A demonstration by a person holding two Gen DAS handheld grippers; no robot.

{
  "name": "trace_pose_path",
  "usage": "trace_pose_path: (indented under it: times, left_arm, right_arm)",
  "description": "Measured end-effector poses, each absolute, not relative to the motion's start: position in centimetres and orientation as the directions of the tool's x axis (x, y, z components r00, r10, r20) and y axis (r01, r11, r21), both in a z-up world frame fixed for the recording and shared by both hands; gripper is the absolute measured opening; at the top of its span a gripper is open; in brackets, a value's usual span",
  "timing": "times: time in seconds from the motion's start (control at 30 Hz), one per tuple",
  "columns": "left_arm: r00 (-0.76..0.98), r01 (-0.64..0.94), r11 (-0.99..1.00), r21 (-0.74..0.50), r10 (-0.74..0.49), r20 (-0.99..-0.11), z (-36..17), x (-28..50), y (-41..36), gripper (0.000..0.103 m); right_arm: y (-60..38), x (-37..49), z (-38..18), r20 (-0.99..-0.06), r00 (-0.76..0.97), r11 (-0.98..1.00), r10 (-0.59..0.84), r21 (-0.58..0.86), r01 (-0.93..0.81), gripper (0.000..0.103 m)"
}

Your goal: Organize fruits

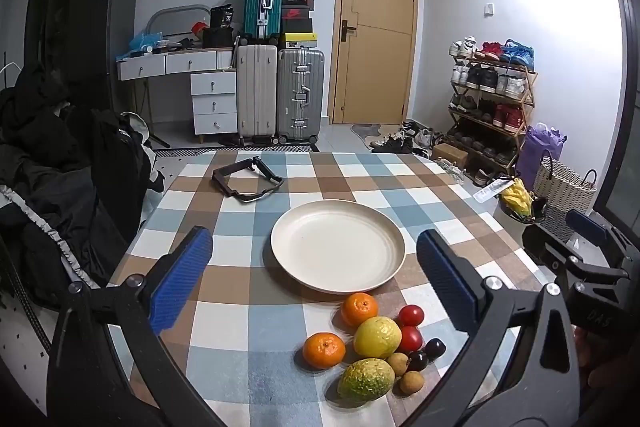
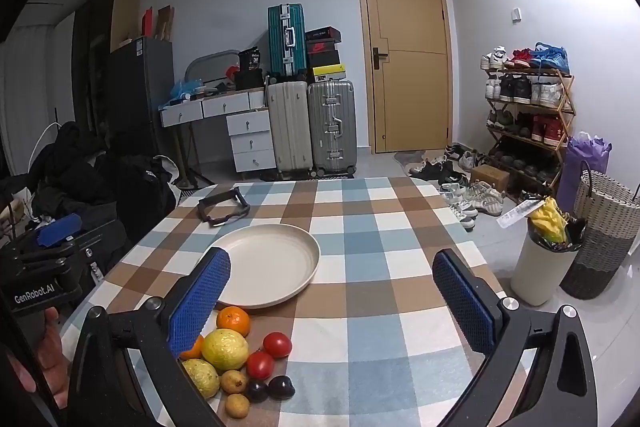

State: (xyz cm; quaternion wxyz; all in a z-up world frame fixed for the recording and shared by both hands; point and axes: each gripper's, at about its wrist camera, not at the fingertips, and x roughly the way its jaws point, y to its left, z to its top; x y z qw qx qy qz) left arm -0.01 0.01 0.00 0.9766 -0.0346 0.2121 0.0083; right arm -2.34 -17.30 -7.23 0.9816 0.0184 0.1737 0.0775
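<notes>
left tongs [image 1: 314, 277] wide open, empty | right tongs [image 2: 332, 297] likewise | green guava [image 1: 366, 379] long axis lies left-right

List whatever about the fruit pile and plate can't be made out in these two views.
- Right wrist view: one orange mostly hidden behind the right gripper's left finger; plate's near-left rim covered too.
- Both views: the small brown fruits are too small to identify.
- Both views: table's near edge is cut off.

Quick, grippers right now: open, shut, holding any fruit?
Left gripper: open, holding nothing; the fruits lie on the table below it.
Right gripper: open, holding nothing.
</notes>
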Motion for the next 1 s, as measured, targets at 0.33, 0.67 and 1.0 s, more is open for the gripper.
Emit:
trace_pose_path:
  times: [0.33,0.67,1.0]
  left_arm:
    - [0.909,-0.029,0.998,-0.062,0.000,-0.417,-0.2,-0.1,-0.1,0.102]
    - [0.910,-0.026,0.999,-0.045,0.005,-0.415,-0.4,0.0,-0.5,0.102]
    - [0.905,-0.026,0.999,-0.045,0.005,-0.426,-1.1,0.6,-0.3,0.102]
  right_arm:
    - [-17.2,-2.3,-7.3,-0.340,0.927,0.988,0.156,0.059,-0.145,0.103]
    - [-17.1,-2.3,-7.4,-0.342,0.927,0.988,0.155,0.058,-0.144,0.103]
    - [-17.1,-2.3,-7.4,-0.342,0.927,0.988,0.154,0.057,-0.143,0.103]
